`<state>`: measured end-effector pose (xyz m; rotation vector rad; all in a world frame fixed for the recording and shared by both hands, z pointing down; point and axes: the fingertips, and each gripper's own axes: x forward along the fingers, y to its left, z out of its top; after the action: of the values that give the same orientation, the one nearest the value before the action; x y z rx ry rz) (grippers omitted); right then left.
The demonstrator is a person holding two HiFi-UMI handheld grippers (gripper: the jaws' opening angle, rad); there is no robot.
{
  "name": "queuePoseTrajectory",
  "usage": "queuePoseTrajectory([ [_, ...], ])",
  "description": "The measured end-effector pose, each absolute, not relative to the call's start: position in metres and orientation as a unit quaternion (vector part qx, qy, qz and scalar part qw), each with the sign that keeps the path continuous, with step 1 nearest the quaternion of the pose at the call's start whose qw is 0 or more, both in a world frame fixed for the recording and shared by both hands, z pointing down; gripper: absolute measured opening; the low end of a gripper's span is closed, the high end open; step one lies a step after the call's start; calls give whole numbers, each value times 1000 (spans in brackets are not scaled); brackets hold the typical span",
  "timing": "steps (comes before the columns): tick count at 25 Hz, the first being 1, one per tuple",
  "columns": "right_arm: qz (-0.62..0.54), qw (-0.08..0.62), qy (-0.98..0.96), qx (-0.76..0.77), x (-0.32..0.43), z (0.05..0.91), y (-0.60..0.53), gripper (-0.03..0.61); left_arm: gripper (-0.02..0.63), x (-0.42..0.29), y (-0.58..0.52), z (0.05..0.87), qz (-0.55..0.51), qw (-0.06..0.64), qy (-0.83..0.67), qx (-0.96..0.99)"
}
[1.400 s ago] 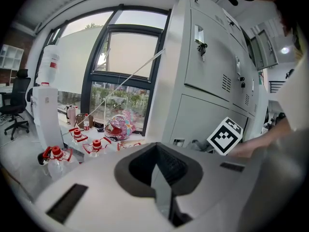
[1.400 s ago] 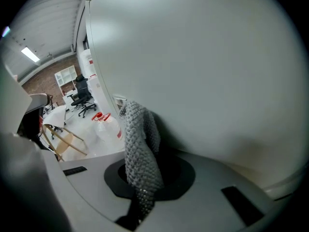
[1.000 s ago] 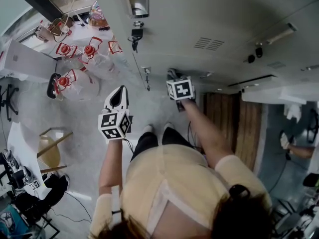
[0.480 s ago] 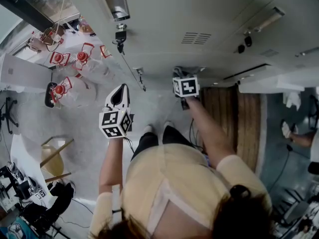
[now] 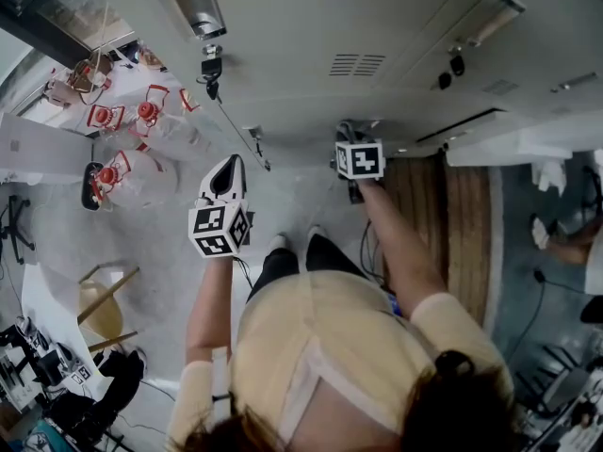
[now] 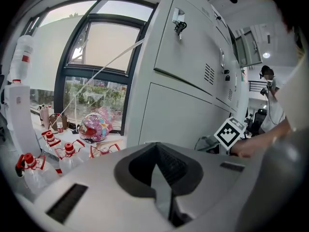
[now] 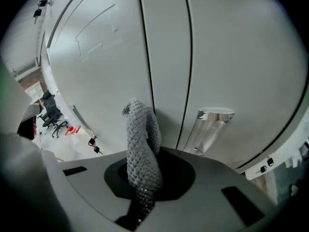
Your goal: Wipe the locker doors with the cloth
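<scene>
Grey knobbly cloth (image 7: 142,163) stood up tall out of my right gripper (image 7: 146,190), whose jaws were pinched tight on its bottom end. Its top tip seemed to touch the locker doors (image 7: 227,52), right at the dark gap between two of them. A shiny handle (image 7: 208,128) was just beside it on the right. So the doors lay straight ahead of that gripper. My left gripper (image 6: 163,180) was closed on nothing, well apart on the left and farther from the doors.
</scene>
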<state>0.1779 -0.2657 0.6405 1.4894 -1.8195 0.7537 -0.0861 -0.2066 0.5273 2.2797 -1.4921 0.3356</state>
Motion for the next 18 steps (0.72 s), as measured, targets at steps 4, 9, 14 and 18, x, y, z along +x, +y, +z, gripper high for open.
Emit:
queuePoseTrajectory([
  [4,289,324,-700,567,175,636,-257,12,2,-85,-205,528,117,199,-532,815],
  [9,298,316,-714,550,155,637,-242,12,2,-90,-202,533,116,204,-541,808],
  [14,303,319,-731,522,125,647,-234,12,2,-106,-195,540,114,212,-557,795],
  [18,303,333,-743,495,98,657,-230,12,2,-121,-187,545,113,218,-572,783],
])
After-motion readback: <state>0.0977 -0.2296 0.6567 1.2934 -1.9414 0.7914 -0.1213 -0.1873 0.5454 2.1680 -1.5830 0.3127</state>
